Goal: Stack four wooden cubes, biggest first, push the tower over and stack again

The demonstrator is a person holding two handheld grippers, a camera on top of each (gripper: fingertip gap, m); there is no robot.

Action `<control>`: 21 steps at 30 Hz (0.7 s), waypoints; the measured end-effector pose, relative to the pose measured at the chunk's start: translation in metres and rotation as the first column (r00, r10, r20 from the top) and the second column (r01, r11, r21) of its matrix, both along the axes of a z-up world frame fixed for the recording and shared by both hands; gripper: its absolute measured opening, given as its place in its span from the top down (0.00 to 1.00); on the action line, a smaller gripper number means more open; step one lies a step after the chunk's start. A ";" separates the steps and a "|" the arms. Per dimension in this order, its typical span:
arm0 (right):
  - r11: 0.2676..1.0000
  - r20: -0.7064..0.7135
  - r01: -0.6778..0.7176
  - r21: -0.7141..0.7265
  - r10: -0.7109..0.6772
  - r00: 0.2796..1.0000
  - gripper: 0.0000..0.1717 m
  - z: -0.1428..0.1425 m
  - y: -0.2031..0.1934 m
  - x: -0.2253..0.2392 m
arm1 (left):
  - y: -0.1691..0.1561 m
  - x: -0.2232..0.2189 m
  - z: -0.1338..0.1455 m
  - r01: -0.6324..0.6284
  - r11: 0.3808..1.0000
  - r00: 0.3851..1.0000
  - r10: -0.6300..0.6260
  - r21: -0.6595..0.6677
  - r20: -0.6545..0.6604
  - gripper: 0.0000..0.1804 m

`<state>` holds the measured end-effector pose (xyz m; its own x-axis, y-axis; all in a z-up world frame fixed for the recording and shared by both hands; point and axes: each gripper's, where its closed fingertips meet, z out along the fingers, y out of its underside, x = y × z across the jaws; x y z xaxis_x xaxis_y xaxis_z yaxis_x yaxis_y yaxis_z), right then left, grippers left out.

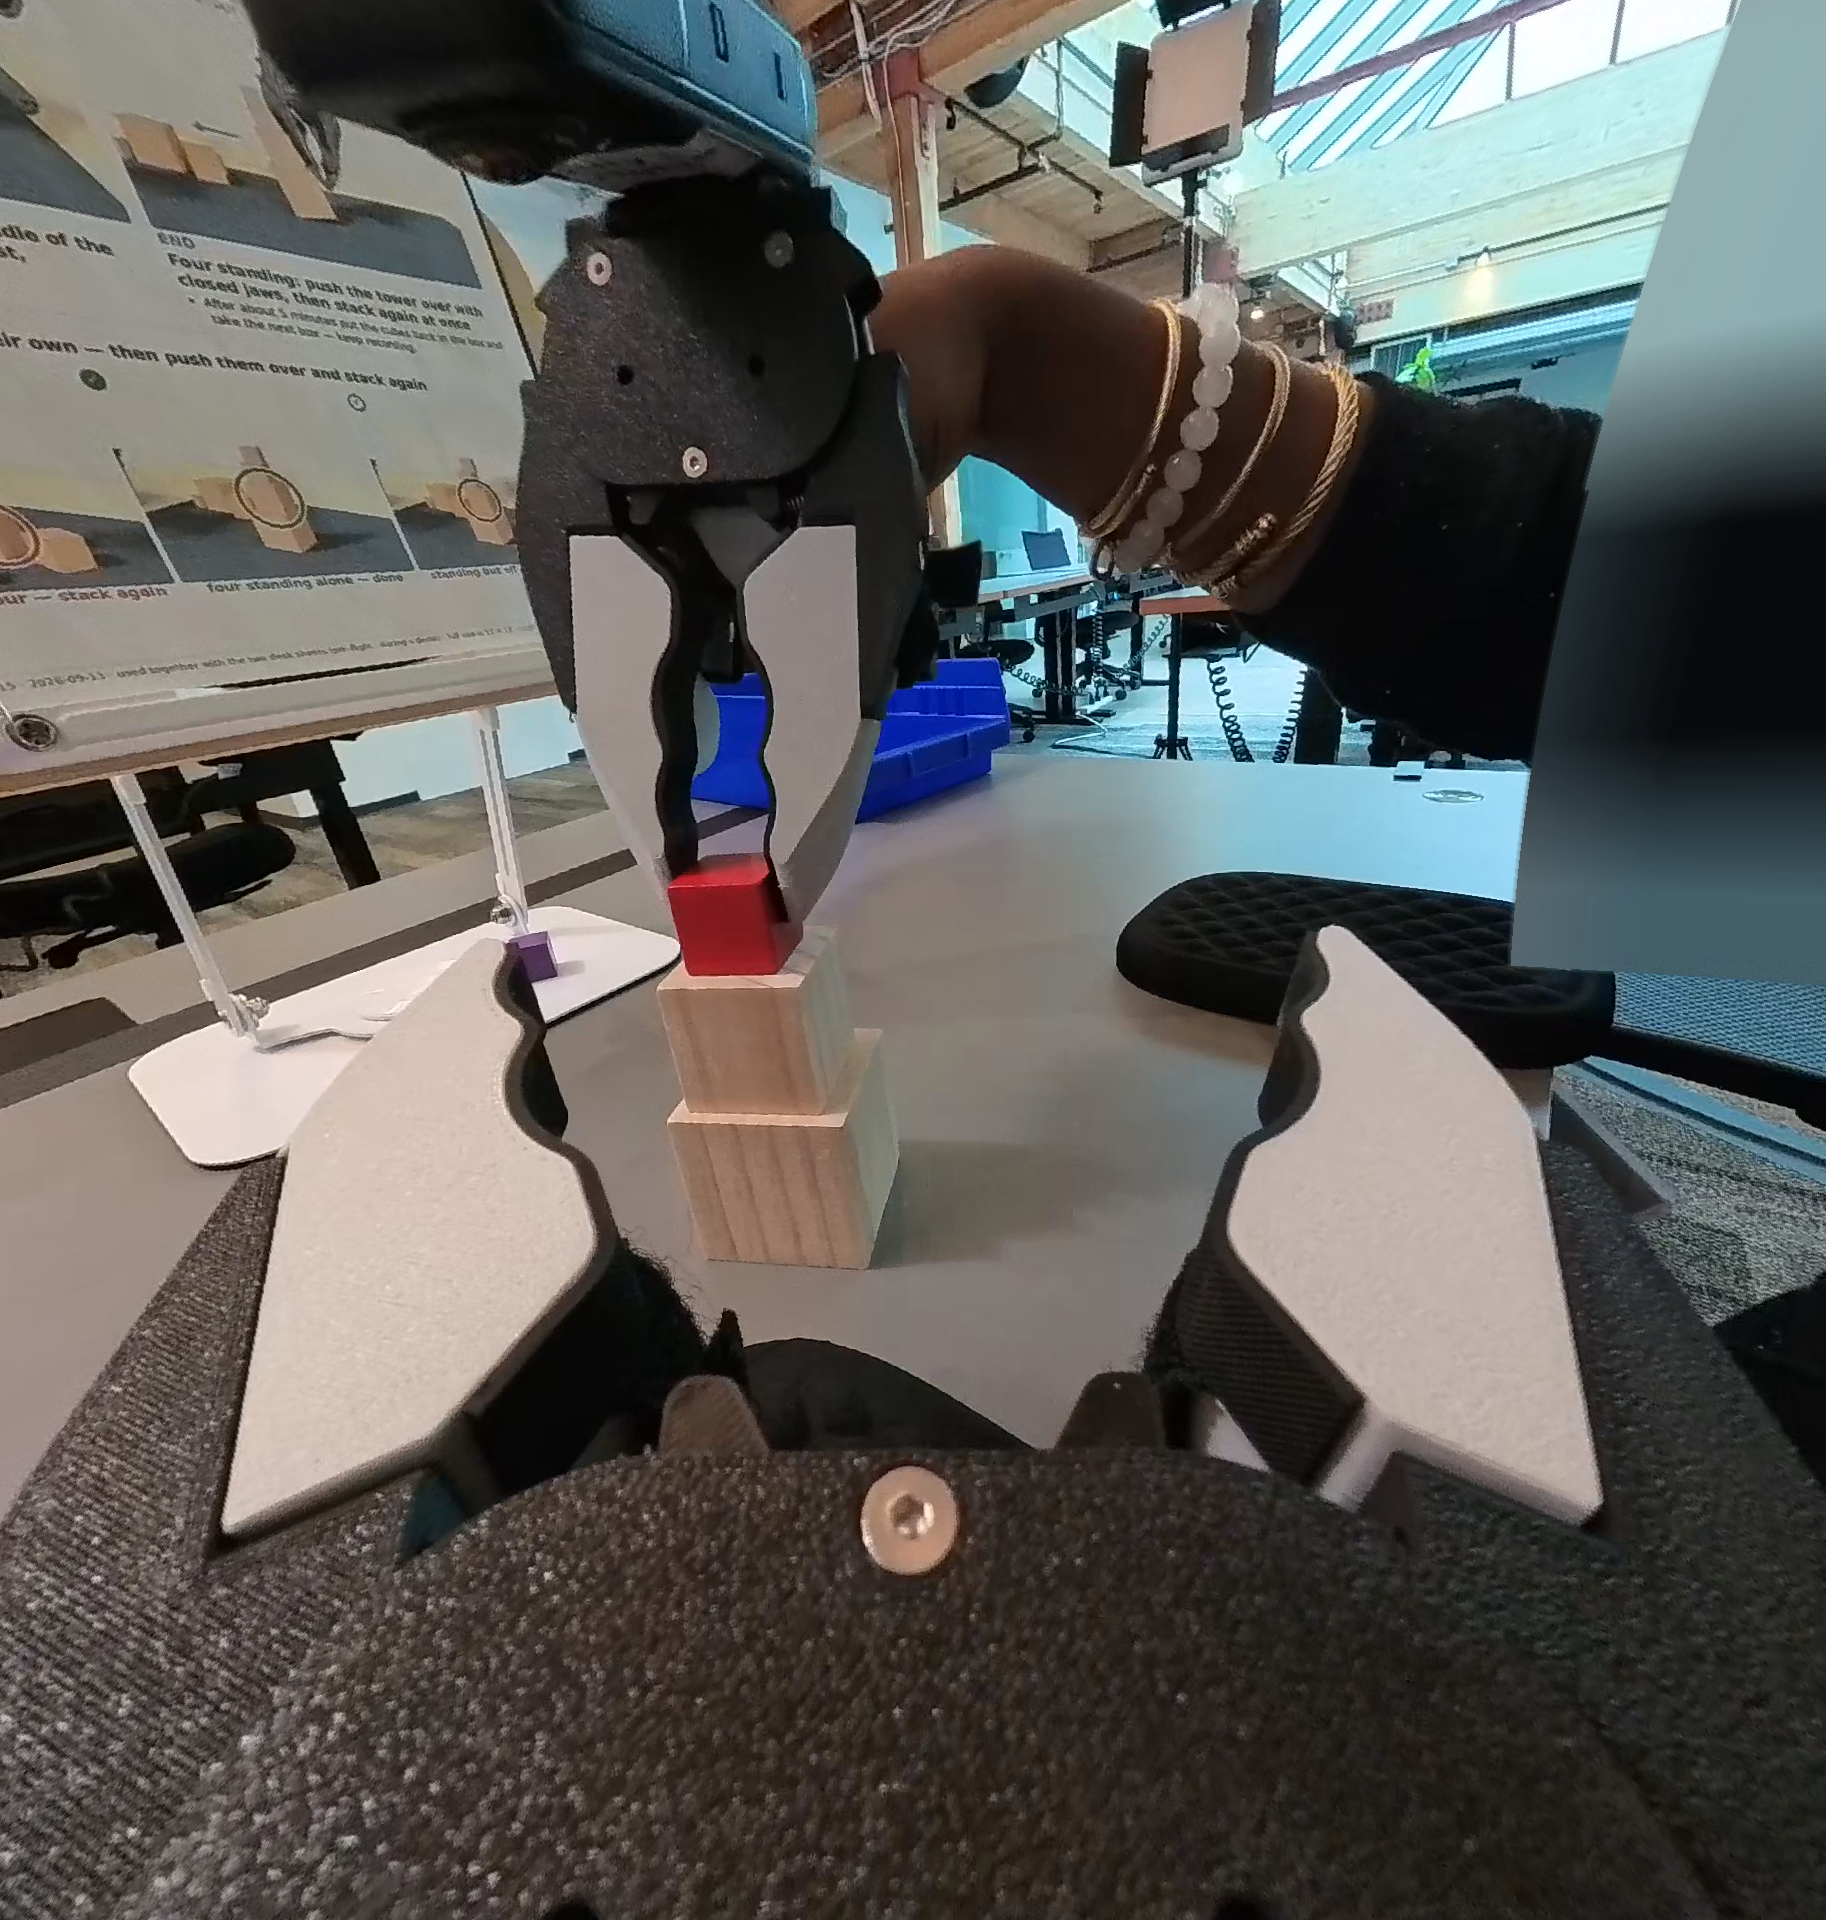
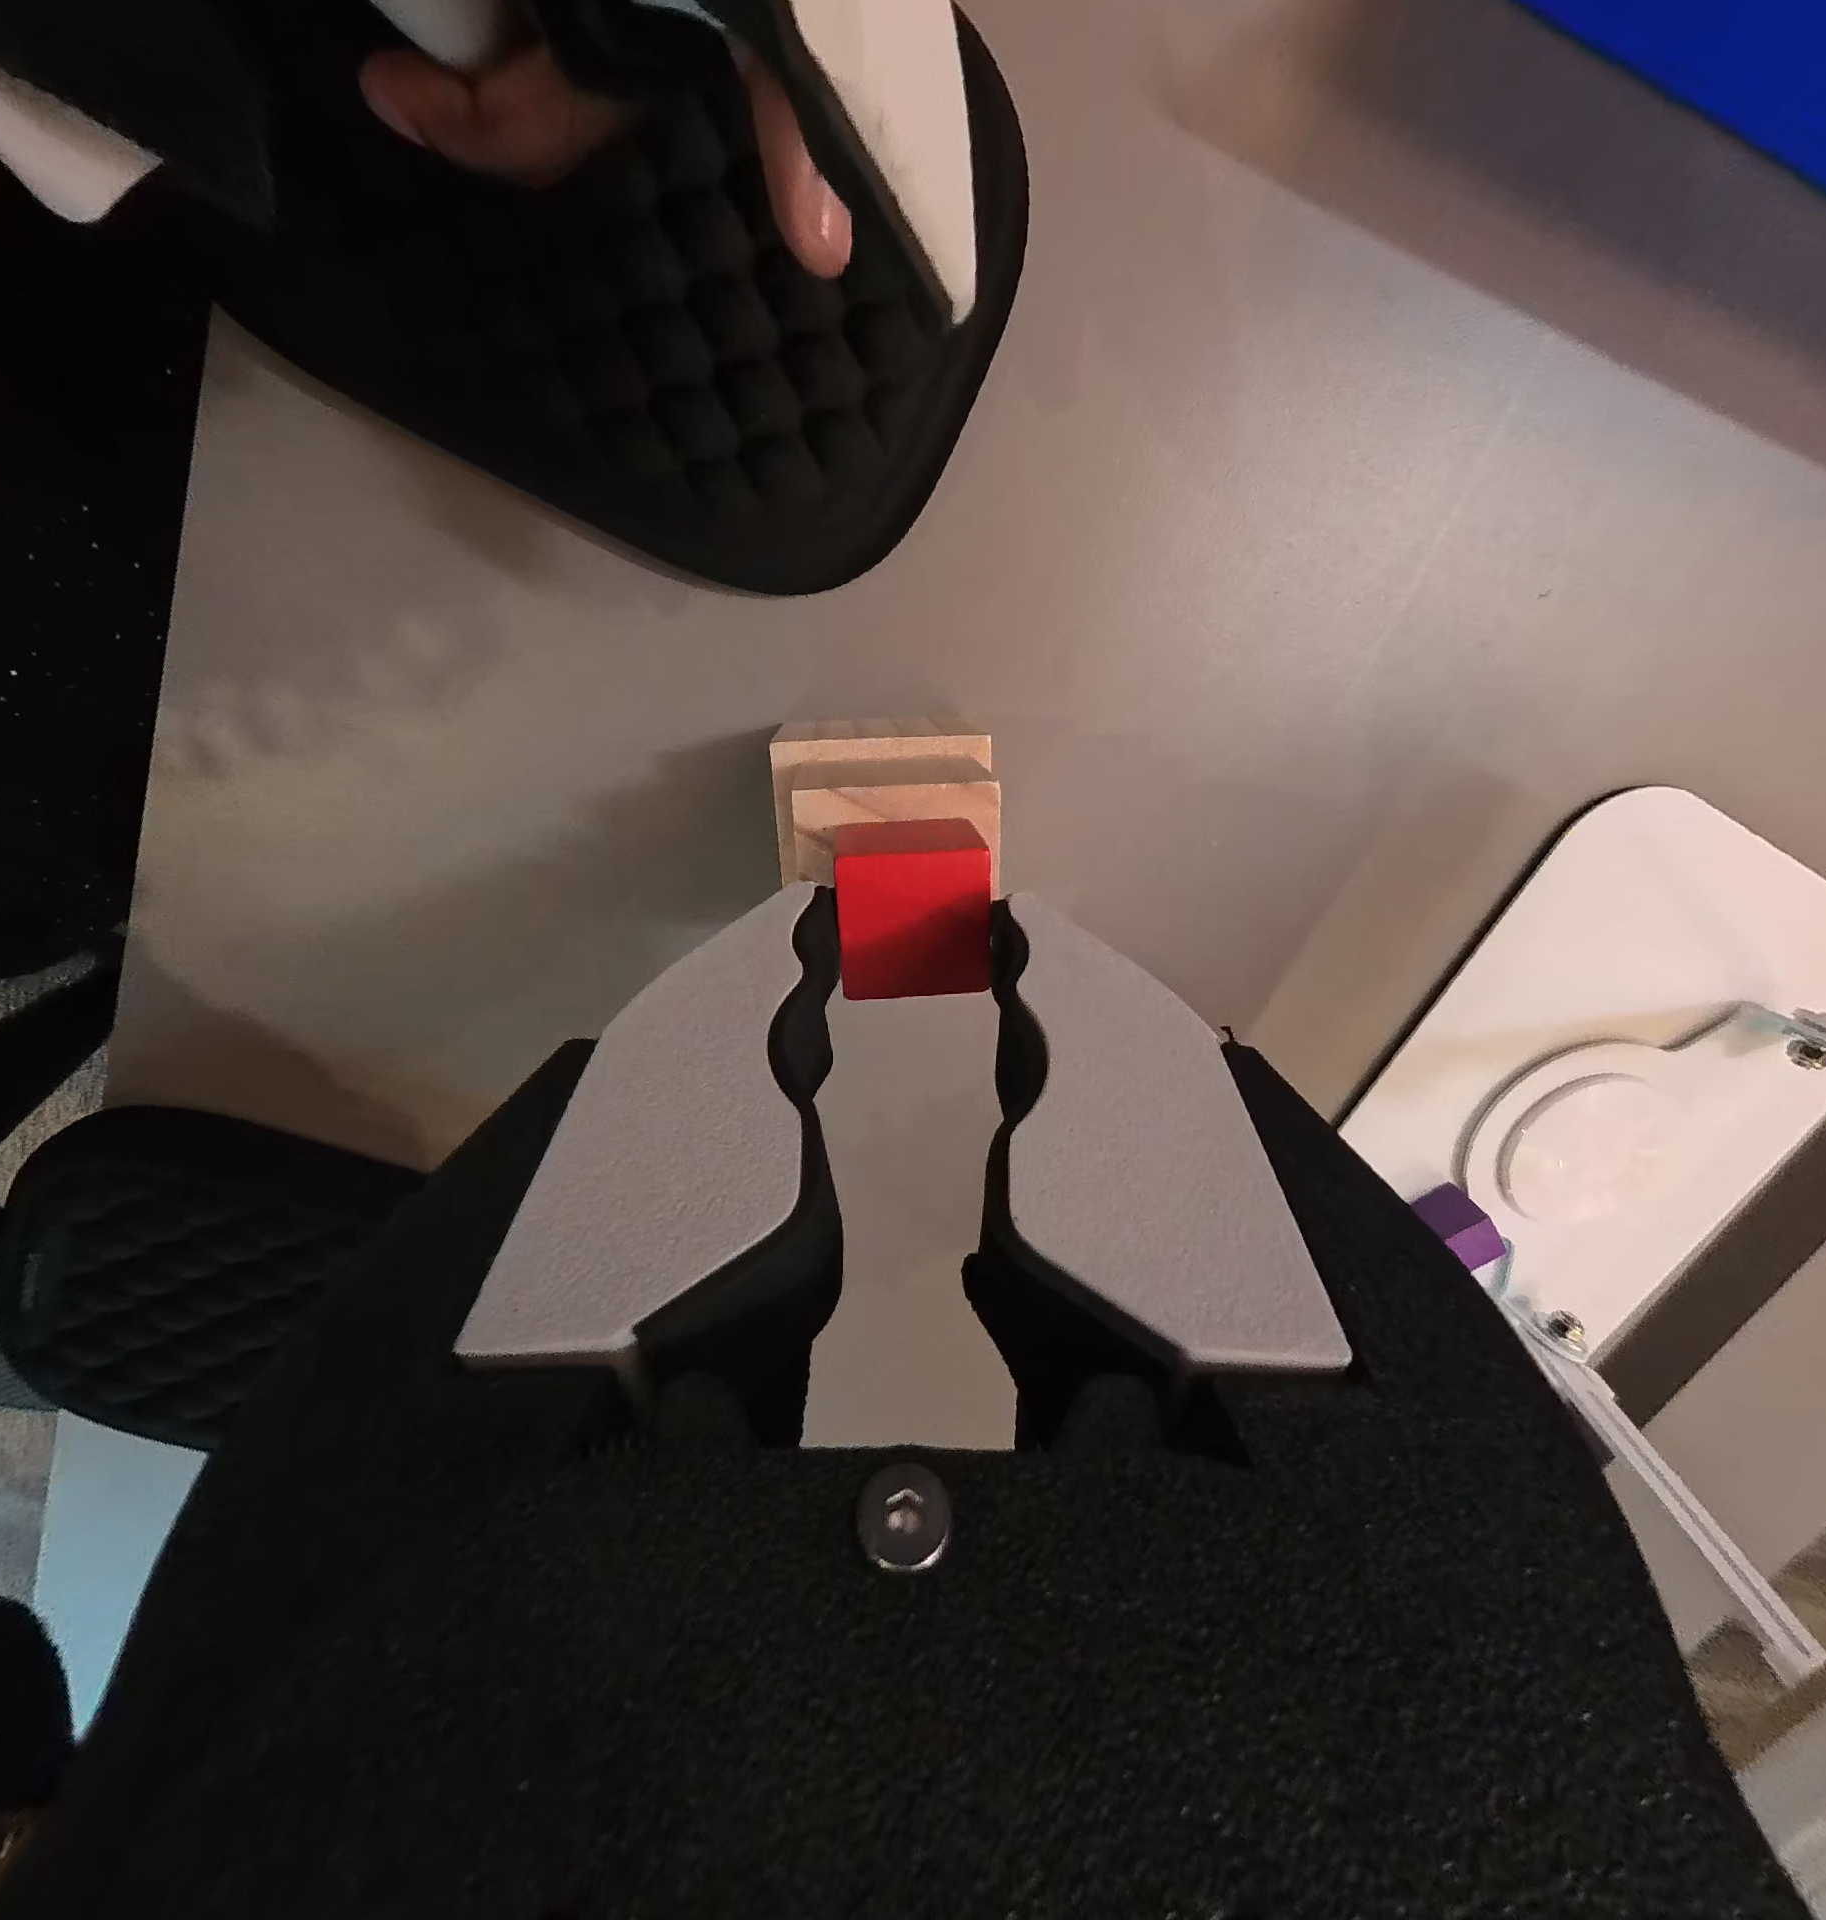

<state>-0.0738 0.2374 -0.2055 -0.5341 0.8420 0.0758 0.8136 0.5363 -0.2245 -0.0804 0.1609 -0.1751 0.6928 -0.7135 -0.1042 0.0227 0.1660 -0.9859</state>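
My right gripper (image 2: 909,914) is shut on a small red cube (image 2: 914,909), with both pads pressed on its sides. In the left wrist view it comes down from above (image 1: 727,883) and holds the red cube (image 1: 727,925) on top of a stack of two pale wooden cubes, the smaller (image 1: 748,1039) on the larger (image 1: 784,1184). The red cube touches the upper wooden cube (image 2: 898,810) and sits slightly tilted. My left gripper (image 1: 914,966) is wide open and empty, low over the grey table (image 1: 1096,1091), with the stack standing just beyond its fingers.
A small purple cube (image 1: 532,956) lies on the white base of a stand (image 1: 265,1101) that holds an instruction sheet (image 1: 213,364). A blue bin (image 1: 930,738) stands at the back. A black quilted chair armrest (image 1: 1335,945) reaches over the table's right edge. Left tips to right tips: about 9 centimeters.
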 end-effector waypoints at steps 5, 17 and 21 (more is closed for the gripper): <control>0.998 -0.077 0.052 -0.027 -0.054 0.996 0.68 0.010 0.004 -0.002 | 0.000 0.000 0.000 0.000 1.000 1.000 0.000 0.001 0.002 0.27; 0.696 -0.530 0.668 -0.264 -0.684 0.502 0.71 -0.003 0.161 0.038 | 0.000 0.000 0.000 0.000 1.000 1.000 0.000 0.000 0.002 0.27; 0.636 -0.552 0.723 -0.271 -0.718 0.424 0.72 -0.036 0.194 0.037 | 0.000 -0.001 0.000 0.001 1.000 1.000 -0.001 -0.001 0.006 0.27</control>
